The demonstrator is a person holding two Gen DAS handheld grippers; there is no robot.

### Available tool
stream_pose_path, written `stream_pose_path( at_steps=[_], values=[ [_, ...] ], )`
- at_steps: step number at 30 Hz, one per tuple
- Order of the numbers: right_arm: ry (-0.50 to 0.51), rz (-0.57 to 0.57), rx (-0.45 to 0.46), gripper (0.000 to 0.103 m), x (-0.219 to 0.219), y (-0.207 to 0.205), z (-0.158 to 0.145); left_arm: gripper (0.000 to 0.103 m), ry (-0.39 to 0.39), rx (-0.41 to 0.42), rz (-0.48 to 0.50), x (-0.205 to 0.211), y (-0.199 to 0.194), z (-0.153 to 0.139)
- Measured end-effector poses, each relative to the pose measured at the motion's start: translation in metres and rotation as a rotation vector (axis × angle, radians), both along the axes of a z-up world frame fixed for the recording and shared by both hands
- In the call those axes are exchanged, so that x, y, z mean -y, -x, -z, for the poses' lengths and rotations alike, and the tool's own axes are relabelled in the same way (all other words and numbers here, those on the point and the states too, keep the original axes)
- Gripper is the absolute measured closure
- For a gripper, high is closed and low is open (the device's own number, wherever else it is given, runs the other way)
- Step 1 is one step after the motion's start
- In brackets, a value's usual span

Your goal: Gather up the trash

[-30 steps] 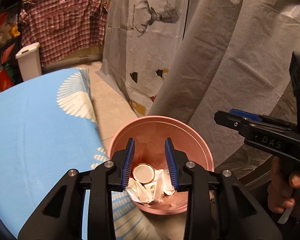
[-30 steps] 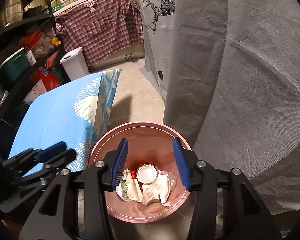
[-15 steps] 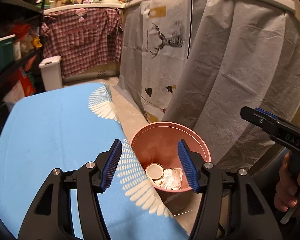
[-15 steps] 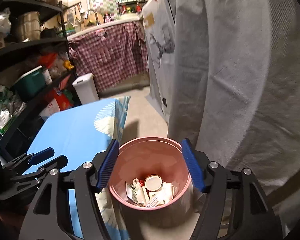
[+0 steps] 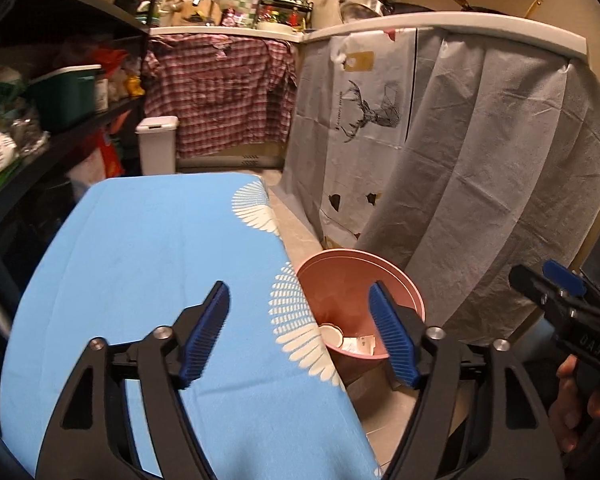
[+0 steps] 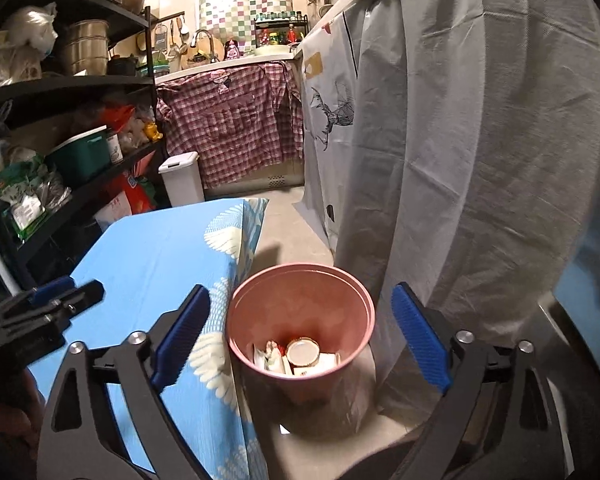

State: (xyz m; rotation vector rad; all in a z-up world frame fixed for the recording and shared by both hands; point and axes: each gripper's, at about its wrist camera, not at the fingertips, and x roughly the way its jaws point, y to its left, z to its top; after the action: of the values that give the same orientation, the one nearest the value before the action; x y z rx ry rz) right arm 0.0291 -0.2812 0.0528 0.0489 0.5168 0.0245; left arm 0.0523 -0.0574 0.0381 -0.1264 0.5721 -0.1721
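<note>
A pink bin [image 6: 300, 312] stands on the floor beside the blue table [image 6: 152, 260]. It holds a round white lid [image 6: 303, 352] and crumpled wrappers [image 6: 272, 358]. The bin also shows in the left wrist view [image 5: 360, 284], partly hidden by the table edge. My left gripper [image 5: 300, 336] is open and empty, above the table's right edge [image 5: 148, 264]. My right gripper [image 6: 300, 344] is open and empty, high above the bin. The right gripper shows at the right of the left wrist view [image 5: 556, 300].
A grey cloth [image 6: 460, 160] hangs right of the bin. Black shelves [image 6: 60, 128] with boxes and bags stand left of the table. A white lidded bin [image 6: 182, 178] and a plaid curtain [image 6: 232, 120] are at the back.
Both grippers have opened wider and pulled up and back from the pink bin. The left gripper has shifted left over the table.
</note>
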Motion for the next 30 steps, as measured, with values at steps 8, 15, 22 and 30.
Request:
stream_pose_path(
  at_steps=[8, 15, 22, 30],
  values=[
    [0.046, 0.007, -0.015, 0.005, -0.009, 0.014, 0.007, 0.008, -0.059, -0.003, -0.049, -0.007, 0.022, 0.001],
    [0.070, 0.012, -0.046, 0.005, -0.016, 0.007, 0.016, 0.008, -0.053, -0.083, -0.054, -0.013, 0.013, 0.018],
    [0.069, 0.020, -0.054, 0.005, -0.016, 0.004, 0.018, 0.008, -0.054, -0.081, -0.044, -0.010, 0.016, 0.022],
    [0.068, 0.019, -0.054, 0.005, -0.016, 0.003, 0.018, 0.008, -0.039, -0.066, -0.048, -0.014, 0.019, 0.019]
  ],
)
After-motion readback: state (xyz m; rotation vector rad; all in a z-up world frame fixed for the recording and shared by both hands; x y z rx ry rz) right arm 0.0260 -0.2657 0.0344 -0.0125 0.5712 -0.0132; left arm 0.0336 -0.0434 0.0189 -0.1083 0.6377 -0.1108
